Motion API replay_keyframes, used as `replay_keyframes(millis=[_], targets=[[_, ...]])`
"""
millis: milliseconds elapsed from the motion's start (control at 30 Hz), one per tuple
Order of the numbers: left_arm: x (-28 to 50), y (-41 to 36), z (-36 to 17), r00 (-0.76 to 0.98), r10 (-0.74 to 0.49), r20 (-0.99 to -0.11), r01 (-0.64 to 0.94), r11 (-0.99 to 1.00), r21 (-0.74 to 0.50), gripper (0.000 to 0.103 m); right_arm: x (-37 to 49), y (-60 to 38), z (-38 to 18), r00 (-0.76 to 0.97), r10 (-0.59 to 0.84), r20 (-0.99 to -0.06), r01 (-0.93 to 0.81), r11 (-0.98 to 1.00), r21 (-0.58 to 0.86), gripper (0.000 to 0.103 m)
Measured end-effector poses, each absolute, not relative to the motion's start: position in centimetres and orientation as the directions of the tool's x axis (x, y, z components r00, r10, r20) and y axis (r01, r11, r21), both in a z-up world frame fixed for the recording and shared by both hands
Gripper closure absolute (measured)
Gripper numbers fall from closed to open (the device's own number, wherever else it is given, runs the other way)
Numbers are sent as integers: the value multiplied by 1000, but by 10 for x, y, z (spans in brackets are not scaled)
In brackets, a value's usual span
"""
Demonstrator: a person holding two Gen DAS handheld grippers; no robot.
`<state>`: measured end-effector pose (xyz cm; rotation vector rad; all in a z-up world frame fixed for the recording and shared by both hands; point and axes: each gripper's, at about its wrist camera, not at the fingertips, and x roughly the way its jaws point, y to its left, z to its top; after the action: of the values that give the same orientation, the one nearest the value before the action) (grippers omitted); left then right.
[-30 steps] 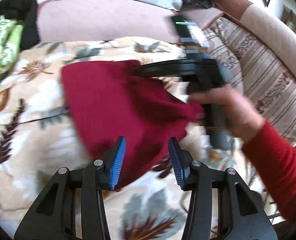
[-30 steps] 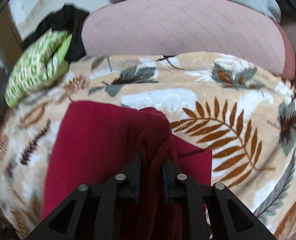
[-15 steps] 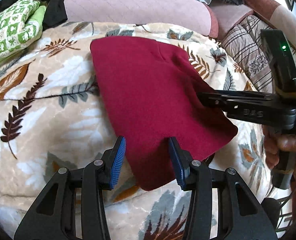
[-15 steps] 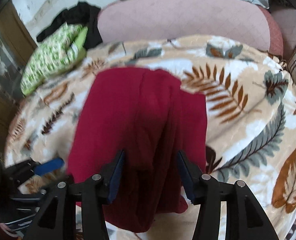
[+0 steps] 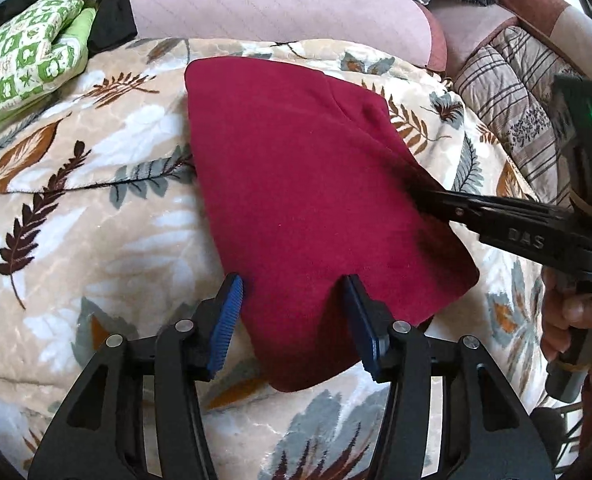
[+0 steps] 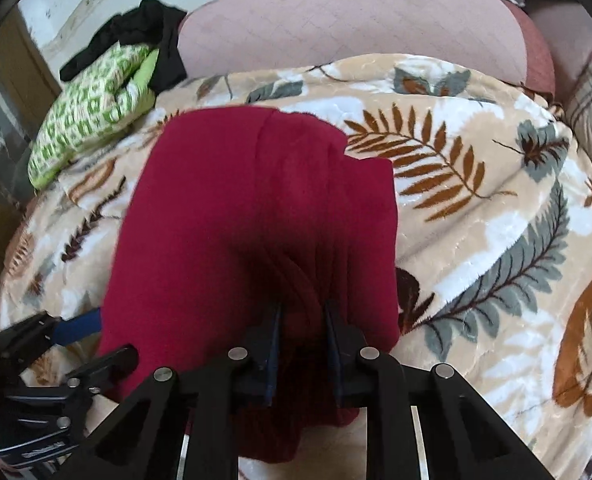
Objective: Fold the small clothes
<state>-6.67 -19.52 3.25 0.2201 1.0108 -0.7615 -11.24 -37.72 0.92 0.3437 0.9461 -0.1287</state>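
Observation:
A dark red garment (image 5: pixel 307 200) lies folded on a leaf-patterned blanket (image 5: pixel 96 216); it also shows in the right wrist view (image 6: pixel 232 232). My left gripper (image 5: pixel 294 312) is open, its blue pads either side of the garment's near edge. My right gripper (image 6: pixel 301 320) is shut on a bunched fold at the garment's edge; it enters the left wrist view from the right (image 5: pixel 419 188). The left gripper's blue pad shows at the lower left of the right wrist view (image 6: pixel 76 326).
A folded green-and-white patterned cloth (image 5: pixel 24 68) and a black garment (image 5: pixel 104 4) lie at the back left. A pink cushion (image 5: pixel 276 4) runs along the back. A striped sofa cover (image 5: pixel 511 92) is at the right.
The right gripper laid the garment flat, opened half a second ago, and has now closed on a fold at its edge. The left gripper stays open at the near edge.

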Motion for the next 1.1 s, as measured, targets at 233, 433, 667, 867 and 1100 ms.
replay_keyframes(millis=[233,433,667,867,1100], targets=[[-70,-192,40,329,-462,-824,663,734,-148,52,-129,-381,24,572,-15,-820,284,941,182,86],[-69,-194,48,356,-463,-812,660,740,-132,52,-140,-387,42,618,-46,-785,293,940,176,95],[-67,-201,43,345,-457,-820,653,744,-140,52,-107,-366,58,669,-18,-743,236,953,190,77],[-72,-206,37,354,-441,-825,667,737,-108,51,-93,-367,4,563,-91,-822,287,954,91,77],[-51,-194,50,333,-497,-801,614,759,-216,51,-109,-383,32,674,-45,-738,288,935,207,60]])
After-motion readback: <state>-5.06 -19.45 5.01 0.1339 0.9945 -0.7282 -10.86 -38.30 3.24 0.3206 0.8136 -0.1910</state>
